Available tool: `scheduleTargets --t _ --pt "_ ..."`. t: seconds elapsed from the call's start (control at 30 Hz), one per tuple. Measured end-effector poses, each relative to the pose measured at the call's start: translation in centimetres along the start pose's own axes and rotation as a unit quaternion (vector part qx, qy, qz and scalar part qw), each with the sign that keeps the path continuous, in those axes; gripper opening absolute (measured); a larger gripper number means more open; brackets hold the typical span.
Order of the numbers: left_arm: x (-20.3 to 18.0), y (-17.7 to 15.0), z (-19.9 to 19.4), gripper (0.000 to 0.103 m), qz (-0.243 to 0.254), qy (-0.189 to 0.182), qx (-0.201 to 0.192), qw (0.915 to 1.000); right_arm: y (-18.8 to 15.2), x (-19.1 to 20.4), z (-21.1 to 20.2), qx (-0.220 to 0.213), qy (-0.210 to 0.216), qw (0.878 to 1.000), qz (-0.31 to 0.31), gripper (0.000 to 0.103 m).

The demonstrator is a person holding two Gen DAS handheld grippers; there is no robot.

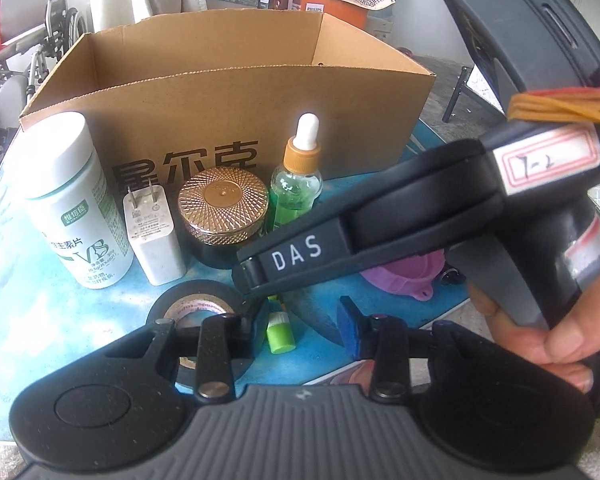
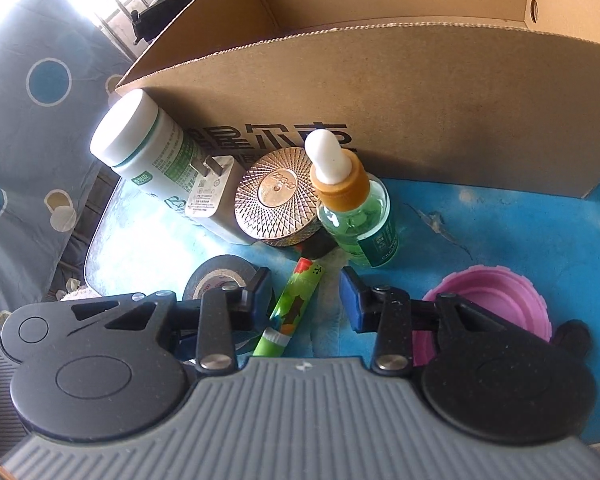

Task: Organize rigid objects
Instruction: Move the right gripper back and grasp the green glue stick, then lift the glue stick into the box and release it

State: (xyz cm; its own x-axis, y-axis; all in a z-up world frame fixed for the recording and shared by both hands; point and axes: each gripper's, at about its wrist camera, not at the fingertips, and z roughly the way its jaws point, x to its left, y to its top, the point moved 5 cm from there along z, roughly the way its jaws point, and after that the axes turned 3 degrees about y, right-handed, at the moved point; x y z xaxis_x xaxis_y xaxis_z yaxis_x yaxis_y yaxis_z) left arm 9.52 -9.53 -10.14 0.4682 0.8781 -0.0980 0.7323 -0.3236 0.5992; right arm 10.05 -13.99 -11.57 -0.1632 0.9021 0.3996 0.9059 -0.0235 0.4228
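A green patterned tube [image 2: 296, 308] lies on the blue table [image 2: 520, 232] between the fingers of my right gripper [image 2: 306, 296]; both pads stand clear of it, so the gripper is open. In the left wrist view the right gripper [image 1: 246, 276] reaches in from the right, tip down over the tube [image 1: 280, 334]. My left gripper [image 1: 300, 324] is open too, with the tube's capped end lying between its fingers, untouched. An open cardboard box [image 2: 420, 100] stands behind.
In front of the box stand a white vitamin bottle [image 2: 140, 148], a white charger plug [image 2: 212, 196], a gold-lidded jar [image 2: 280, 196] and a green dropper bottle [image 2: 356, 208]. A black tape roll [image 2: 220, 276] lies at the left, a pink lid [image 2: 488, 304] at the right.
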Motion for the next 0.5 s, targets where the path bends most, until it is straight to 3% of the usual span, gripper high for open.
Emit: scheduleTargets --t 0.27,0.5 --pt "0.0 -0.3 1.2 0.036 -0.008 -0.002 0.009 0.9999 0.3 1.2 0.8 0.017 -0.021 0.999 -0.037 0.021" --pt "0.3 -0.2 1.9 0.032 -0.010 0.007 0.012 0.9999 0.1 2.0 1.5 0.010 -0.024 0.998 -0.056 0.015"
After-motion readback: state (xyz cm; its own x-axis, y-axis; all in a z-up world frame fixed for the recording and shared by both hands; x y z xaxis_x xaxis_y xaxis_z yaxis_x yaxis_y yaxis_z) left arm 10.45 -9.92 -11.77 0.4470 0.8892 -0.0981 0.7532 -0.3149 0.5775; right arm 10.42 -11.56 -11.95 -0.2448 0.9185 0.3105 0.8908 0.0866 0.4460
